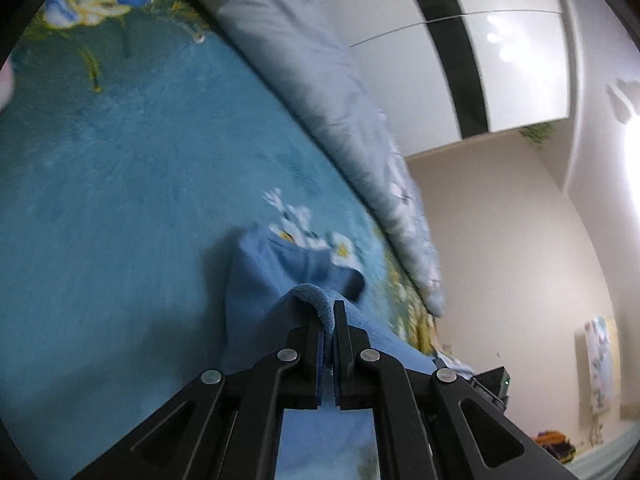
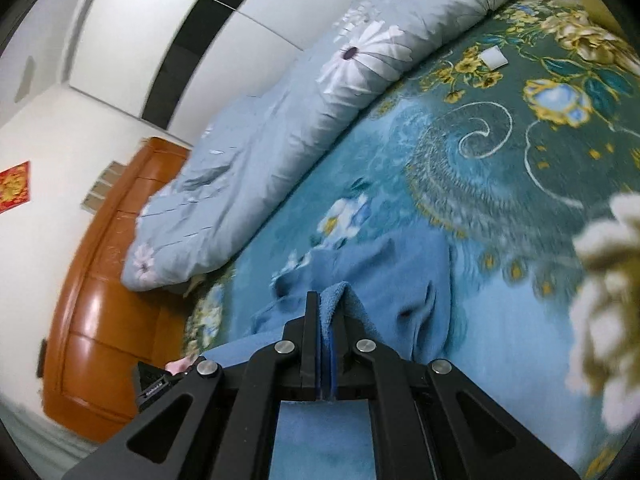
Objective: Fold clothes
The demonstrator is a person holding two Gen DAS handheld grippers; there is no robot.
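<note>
I have the blue fleece garment (image 1: 280, 280) pinched at two places along its edge, its fabric trailing from both tongs down onto the teal floral bedspread (image 1: 120, 200), which I take as my landmark. My left gripper (image 1: 329, 312) is clamped on a folded lip of the fleece, the jaws drawn nearly together with the cloth looping over their tips. My right gripper (image 2: 326, 300) is likewise closed on the same garment (image 2: 380, 276), a ridge of blue cloth squeezed between its jaws. From there the garment hangs and drapes in loose folds just above and onto the bedspread (image 2: 440, 152). Along the bedspread's far edge lies a pale blue quilt with white flowers (image 2: 280, 112), rolled up lengthwise. A small white square (image 2: 494, 57) sits on the bedspread near that quilt. Beyond the quilt's end stands an orange-brown wooden headboard (image 2: 104, 300). A white fluffy thing (image 2: 608, 280), blurred, intrudes at the bedspread's right side.
</note>
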